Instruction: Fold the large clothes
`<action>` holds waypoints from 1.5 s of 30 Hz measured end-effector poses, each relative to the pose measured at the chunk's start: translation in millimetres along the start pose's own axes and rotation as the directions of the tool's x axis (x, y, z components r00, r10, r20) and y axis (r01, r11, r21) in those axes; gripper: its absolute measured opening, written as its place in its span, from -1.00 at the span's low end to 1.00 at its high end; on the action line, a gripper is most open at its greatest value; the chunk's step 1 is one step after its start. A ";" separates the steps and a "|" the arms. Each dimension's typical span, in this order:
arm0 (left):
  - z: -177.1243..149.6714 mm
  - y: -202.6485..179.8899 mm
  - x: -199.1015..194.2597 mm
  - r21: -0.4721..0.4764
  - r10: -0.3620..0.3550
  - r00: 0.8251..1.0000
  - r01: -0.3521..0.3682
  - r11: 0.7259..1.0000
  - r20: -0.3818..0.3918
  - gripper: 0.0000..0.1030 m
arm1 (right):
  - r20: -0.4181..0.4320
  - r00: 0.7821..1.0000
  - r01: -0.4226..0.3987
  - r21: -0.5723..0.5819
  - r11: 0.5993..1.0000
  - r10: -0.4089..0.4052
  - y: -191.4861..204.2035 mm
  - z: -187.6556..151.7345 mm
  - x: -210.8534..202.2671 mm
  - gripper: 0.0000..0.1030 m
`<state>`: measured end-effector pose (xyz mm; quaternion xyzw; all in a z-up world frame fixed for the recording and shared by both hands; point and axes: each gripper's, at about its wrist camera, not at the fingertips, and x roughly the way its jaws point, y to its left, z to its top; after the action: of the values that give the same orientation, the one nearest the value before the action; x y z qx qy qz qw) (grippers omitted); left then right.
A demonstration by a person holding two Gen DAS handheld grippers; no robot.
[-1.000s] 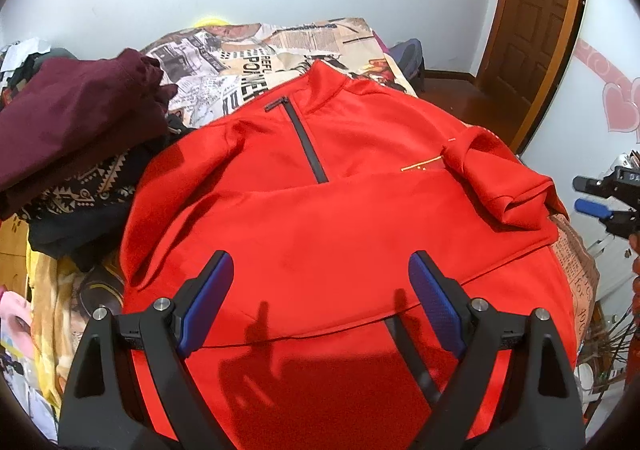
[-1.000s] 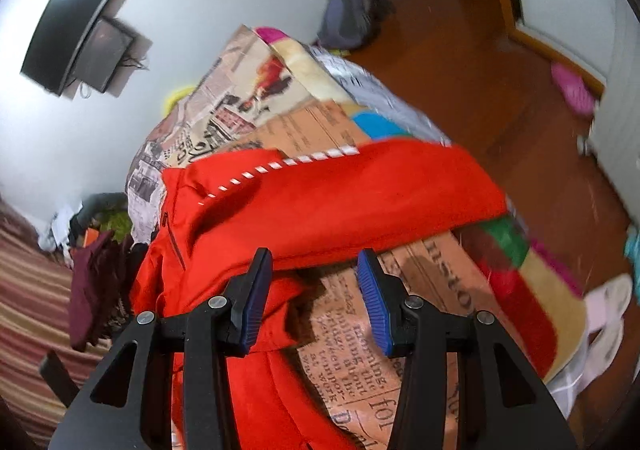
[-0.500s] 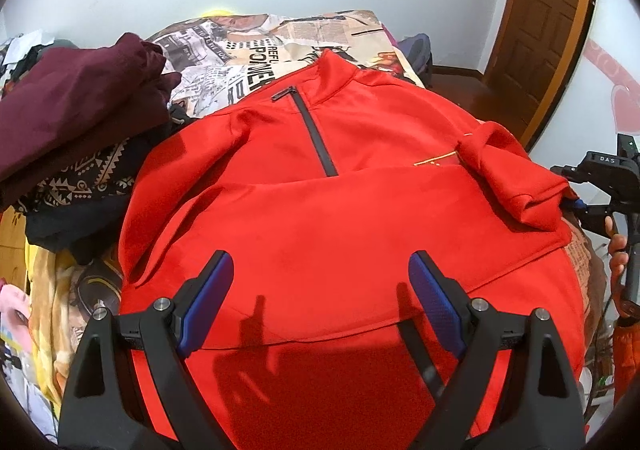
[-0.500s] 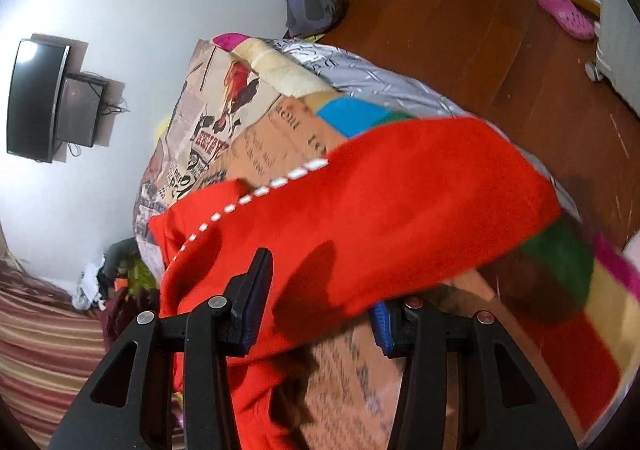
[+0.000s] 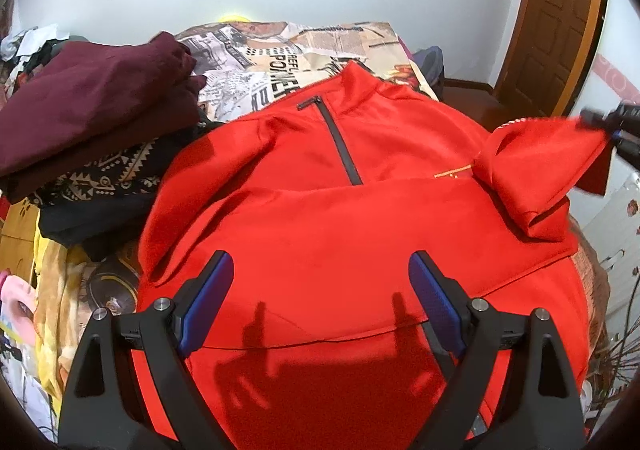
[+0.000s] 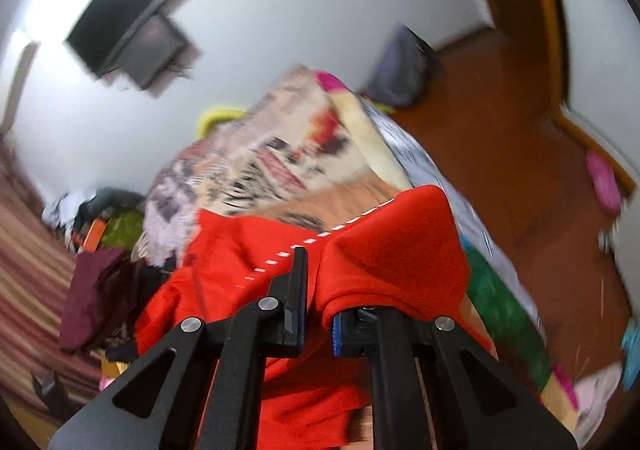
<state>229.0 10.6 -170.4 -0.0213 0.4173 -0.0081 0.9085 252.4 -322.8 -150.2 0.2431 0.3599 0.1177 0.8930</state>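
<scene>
A red zip-neck pullover [image 5: 320, 218] lies front up on the bed, its lower part folded up over the chest. My left gripper [image 5: 320, 298] is open and empty above the folded hem. My right gripper [image 6: 318, 314] is shut on the pullover's right sleeve [image 6: 384, 250] near the cuff. In the left wrist view that sleeve [image 5: 536, 170] is lifted at the right, with my right gripper [image 5: 616, 126] at its end.
A pile of maroon and patterned dark clothes [image 5: 88, 138] sits at the left of the bed. The newspaper-print bedspread [image 5: 280, 50] shows behind the pullover. A wooden door [image 5: 560, 18] and bare floor [image 6: 500, 98] are to the right.
My right gripper closed on the sleeve and lifted it off the bed. My left gripper stayed open over the hem.
</scene>
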 end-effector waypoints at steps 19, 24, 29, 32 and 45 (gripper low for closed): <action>-21.6 86.7 -55.4 -0.169 0.070 0.993 -0.053 0.984 0.094 0.73 | -0.301 0.926 -0.336 -0.375 0.864 0.229 206.2 -65.4 55.0 -0.84; -38.0 115.3 -58.9 -0.237 0.090 0.993 -0.070 0.969 0.075 0.73 | -0.509 0.848 -0.384 -0.400 0.832 0.147 225.2 -125.0 100.7 -0.85; -57.9 137.2 -57.5 -0.284 0.088 0.996 -0.075 0.956 0.033 0.73 | -0.625 0.780 -0.381 -0.439 0.814 0.028 223.2 -175.0 124.7 -0.84; -63.8 139.1 -53.2 -0.288 0.084 0.996 -0.077 0.954 0.013 0.73 | -0.621 0.783 -0.358 -0.489 0.795 -0.029 220.7 -187.6 125.4 -0.84; -26.4 82.2 -40.1 -0.119 0.076 0.996 -0.070 0.990 0.046 0.73 | -0.293 0.952 -0.116 -0.609 0.785 -0.087 184.7 -114.8 48.6 -0.07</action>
<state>182.5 93.2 -160.9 -0.0595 0.3944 0.0504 0.9156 200.1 -106.2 -154.3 -0.0817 0.4328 0.2723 0.8555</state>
